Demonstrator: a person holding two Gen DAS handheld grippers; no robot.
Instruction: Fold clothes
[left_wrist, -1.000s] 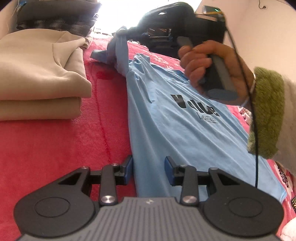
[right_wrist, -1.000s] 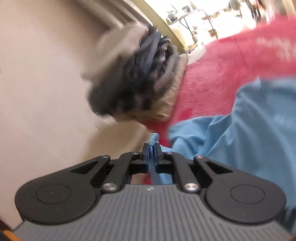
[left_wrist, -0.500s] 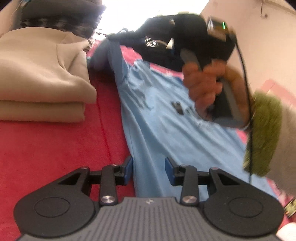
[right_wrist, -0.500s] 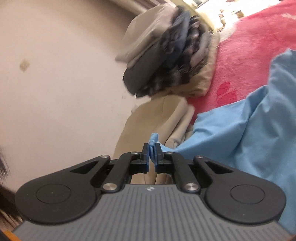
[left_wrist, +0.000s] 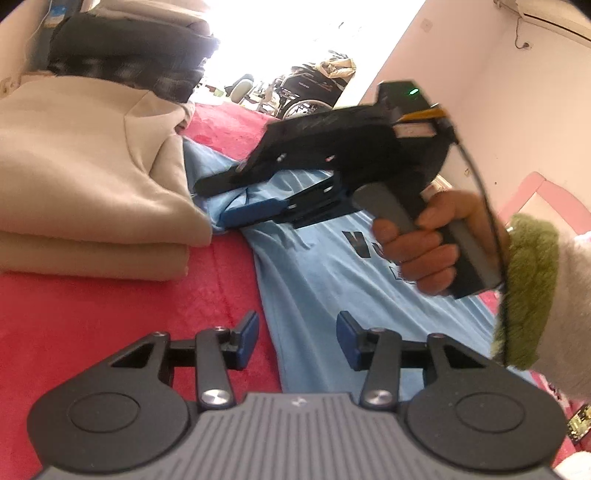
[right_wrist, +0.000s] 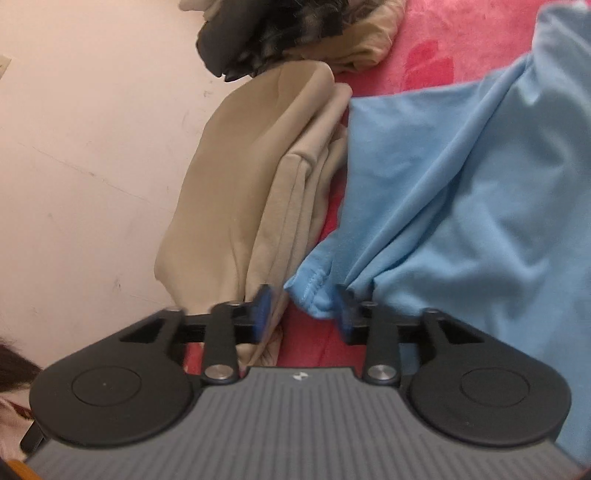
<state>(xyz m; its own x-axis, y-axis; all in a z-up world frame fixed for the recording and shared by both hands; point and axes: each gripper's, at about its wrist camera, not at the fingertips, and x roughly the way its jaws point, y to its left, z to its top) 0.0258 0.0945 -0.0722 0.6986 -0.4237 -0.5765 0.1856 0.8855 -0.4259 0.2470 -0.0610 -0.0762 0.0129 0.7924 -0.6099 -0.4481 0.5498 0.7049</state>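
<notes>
My right gripper (right_wrist: 301, 308) just opened wide and let go of the blue shirt's (right_wrist: 461, 184) sleeve; left gripper (left_wrist: 297, 338) open too.

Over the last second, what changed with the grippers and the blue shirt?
The right gripper opened and let go of the blue T-shirt sleeve, after carrying it down beside the folded beige garment. The left gripper stayed open over the shirt's edge; the stack did not move.

T-shirt (right_wrist: 461, 192): smooth, thin light-blue cloth
Blanket (left_wrist: 92, 317): fuzzy red plush
Folded garment (left_wrist: 74, 166): matt beige knit
Gripper (left_wrist: 295, 339): matt black plastic, ribbed grey housing
Cuff (left_wrist: 528, 288): shaggy green fleece
</notes>
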